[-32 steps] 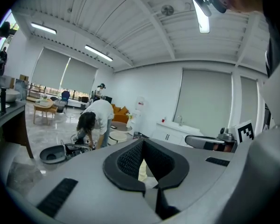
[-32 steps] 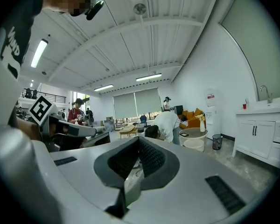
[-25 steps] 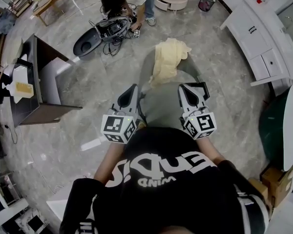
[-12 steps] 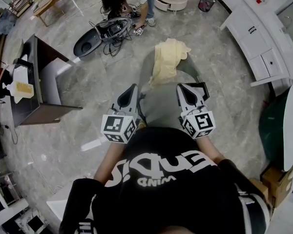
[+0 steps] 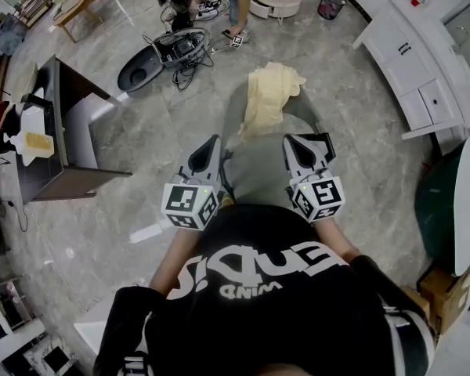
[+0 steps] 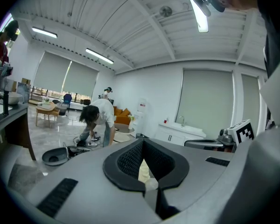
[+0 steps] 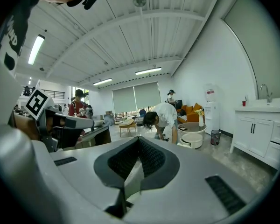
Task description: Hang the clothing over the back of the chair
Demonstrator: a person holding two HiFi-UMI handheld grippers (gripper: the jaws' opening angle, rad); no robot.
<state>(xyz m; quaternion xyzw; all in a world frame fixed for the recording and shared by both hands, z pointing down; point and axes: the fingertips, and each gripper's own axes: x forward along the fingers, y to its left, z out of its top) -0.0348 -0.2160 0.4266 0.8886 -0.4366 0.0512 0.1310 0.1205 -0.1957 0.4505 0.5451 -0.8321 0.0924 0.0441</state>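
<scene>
In the head view, a pale yellow cloth garment point(image 5: 270, 92) is seen draped over the far end of a grey upholstered chair point(image 5: 258, 175). The left gripper point(image 5: 212, 142) and right gripper point(image 5: 293, 142) are held side by side at its near end. In the left gripper view, the fingers point(image 6: 84, 185) are shown pressed together on nothing, and the garment is glimpsed beyond them. In the right gripper view, the fingers point(image 7: 191, 185) are likewise closed and empty.

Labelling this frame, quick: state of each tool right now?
Left tool: closed, empty.
Right tool: closed, empty.
</scene>
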